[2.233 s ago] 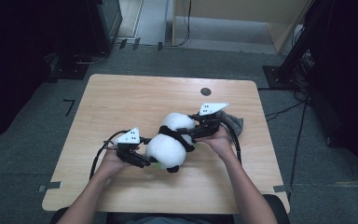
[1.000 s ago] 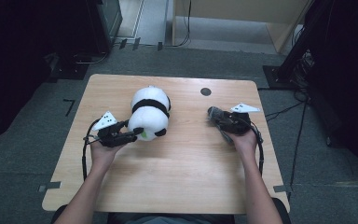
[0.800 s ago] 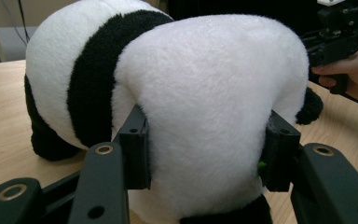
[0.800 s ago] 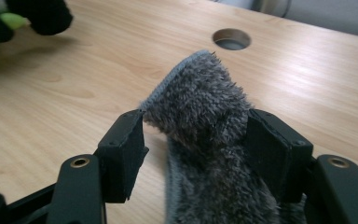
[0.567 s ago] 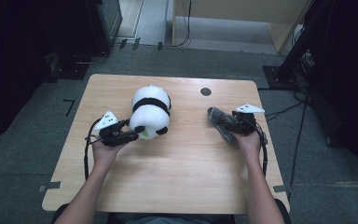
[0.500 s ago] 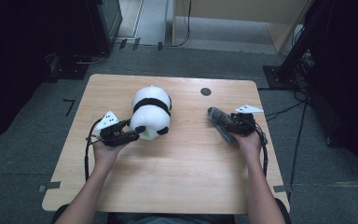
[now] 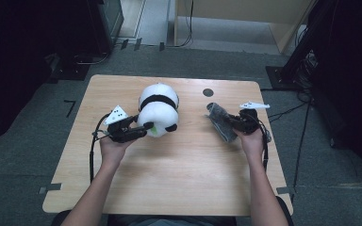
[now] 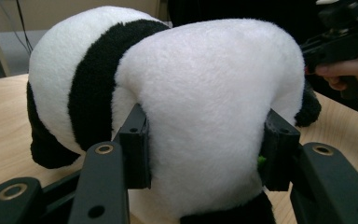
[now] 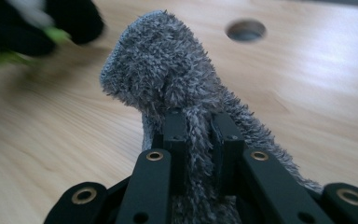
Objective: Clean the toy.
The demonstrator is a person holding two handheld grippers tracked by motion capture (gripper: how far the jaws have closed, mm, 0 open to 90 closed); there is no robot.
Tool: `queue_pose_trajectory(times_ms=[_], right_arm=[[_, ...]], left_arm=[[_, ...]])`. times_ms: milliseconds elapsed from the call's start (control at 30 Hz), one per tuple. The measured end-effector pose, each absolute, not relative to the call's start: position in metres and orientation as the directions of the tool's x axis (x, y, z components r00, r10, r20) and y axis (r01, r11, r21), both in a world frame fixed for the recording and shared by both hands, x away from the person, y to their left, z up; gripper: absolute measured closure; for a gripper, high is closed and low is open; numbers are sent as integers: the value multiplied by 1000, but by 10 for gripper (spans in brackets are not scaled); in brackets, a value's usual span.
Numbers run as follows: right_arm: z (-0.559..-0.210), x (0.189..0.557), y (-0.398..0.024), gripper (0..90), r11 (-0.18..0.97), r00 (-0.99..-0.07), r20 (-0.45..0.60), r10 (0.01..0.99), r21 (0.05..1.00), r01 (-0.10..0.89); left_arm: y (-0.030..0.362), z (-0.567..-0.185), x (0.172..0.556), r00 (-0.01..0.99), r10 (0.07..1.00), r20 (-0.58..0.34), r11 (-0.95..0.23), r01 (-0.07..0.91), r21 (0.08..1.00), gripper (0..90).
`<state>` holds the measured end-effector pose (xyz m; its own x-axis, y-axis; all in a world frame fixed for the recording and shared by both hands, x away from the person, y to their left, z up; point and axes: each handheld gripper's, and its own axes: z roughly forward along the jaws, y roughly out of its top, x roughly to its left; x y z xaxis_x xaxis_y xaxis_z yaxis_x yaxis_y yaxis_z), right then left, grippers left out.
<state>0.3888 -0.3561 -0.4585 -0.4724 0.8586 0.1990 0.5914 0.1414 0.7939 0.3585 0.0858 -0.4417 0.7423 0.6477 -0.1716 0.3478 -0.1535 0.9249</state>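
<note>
A black-and-white panda plush (image 7: 158,108) rests on the wooden table (image 7: 184,179), left of centre. My left gripper (image 7: 146,127) is shut on it from the near side. In the left gripper view its pads (image 8: 135,144) press into the white fur of the panda (image 8: 205,93). A grey fuzzy cloth (image 7: 218,120) lies at the table's right. My right gripper (image 7: 228,123) has just been closing and is now shut on the cloth. In the right gripper view the cloth (image 9: 168,74) is pinched between the jaws of the right gripper (image 9: 198,126) and stands up past them.
A round hole (image 7: 208,92) sits in the tabletop behind the cloth. Black racks and cables stand on the floor around the table. A wooden cabinet is at the back. The wide front half of the table is bare wood.
Earlier both grippers met at the panda mid-table; the hands then parted, the panda going left and the cloth right. Over the last second the panda shifted slightly and the right jaws closed on the cloth.
</note>
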Motion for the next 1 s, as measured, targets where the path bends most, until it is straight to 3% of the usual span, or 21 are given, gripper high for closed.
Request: queue_pose_trajectory(times_ms=[433, 800, 1000], right_arm=[[-419, 363, -293, 790, 165, -667, 182, 723, 891, 423], [-391, 341, -248, 791, 205, -754, 155, 638, 910, 360], [-399, 330, -221, 791, 282, -798, 124, 590, 894, 348]], left_arm=[[74, -447, 356, 754, 647, -113, -202, 313, 928, 474], [66, -450, 356, 759, 643, -101, -217, 307, 926, 476], [64, -448, 358, 755, 649, -96, -215, 302, 929, 477]])
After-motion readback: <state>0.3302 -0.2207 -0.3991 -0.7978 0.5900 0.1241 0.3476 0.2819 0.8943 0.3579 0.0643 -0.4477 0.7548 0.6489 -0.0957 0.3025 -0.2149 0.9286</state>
